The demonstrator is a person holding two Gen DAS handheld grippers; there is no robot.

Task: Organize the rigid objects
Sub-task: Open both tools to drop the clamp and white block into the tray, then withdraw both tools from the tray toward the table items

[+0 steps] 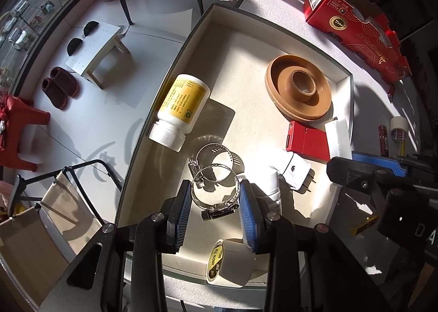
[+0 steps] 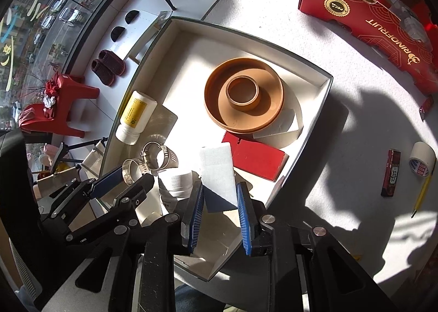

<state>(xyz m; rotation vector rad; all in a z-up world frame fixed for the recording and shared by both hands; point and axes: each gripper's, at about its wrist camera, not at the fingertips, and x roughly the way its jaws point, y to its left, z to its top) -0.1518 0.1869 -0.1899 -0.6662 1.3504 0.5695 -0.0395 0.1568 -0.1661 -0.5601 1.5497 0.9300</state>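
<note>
I am gripping a hose clamp in my left gripper and a white block in my right gripper, both over the open box.

Left first: blue pads are pressing the shiny slotted metal ring's sides, pointing straight down; a second clamp is lying just ahead. Right: jaws are pinching the flat white slab upright, tilted steeply down, the brown dish sitting farther ahead.

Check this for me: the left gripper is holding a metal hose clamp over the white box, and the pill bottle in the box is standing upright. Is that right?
Not quite. The pill bottle lies on its side, cap toward the box's near-left wall, as the left wrist view shows. The rest holds: the left gripper has the metal hose clamp between its fingers over the white box.
</note>
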